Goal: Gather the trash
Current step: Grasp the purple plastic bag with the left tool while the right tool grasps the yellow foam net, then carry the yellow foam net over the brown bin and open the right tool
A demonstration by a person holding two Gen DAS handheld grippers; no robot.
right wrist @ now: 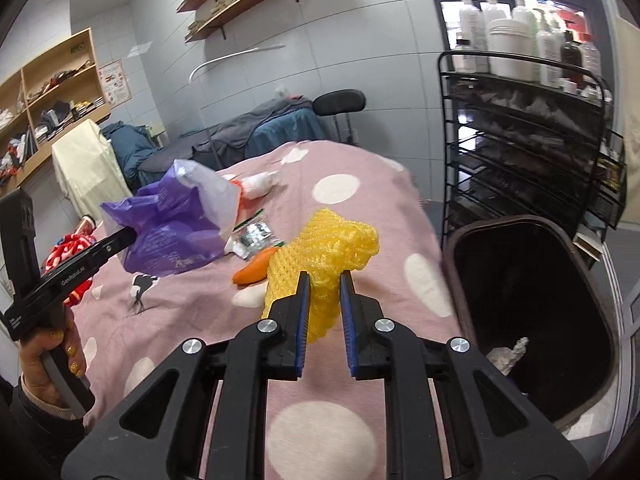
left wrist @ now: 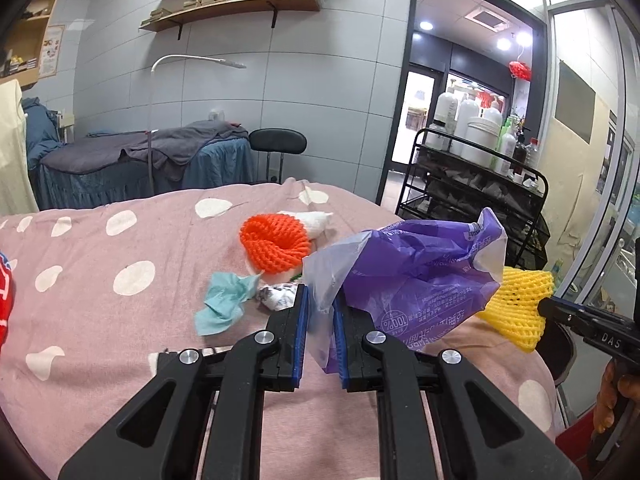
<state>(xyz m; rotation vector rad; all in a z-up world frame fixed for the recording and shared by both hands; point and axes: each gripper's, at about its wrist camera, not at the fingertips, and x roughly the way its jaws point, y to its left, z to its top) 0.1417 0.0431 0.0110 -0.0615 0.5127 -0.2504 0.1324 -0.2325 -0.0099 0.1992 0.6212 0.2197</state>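
While yellow foam net is clamped in right gripper, bin is seen lower right, nearest it; purple bag pinched by left gripper.

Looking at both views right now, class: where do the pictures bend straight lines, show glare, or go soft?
Left wrist view: the grey wall tiles and wooden wall shelves bow with fisheye curve; ceiling lights in the doorway blow out white; dark corners vignette. Right wrist view: the black wire trolley leans and curves; the pink polka-dot bedspread edge near the dark brown bin looks soft; the yellow foam net sleeve stays fairly sharp.
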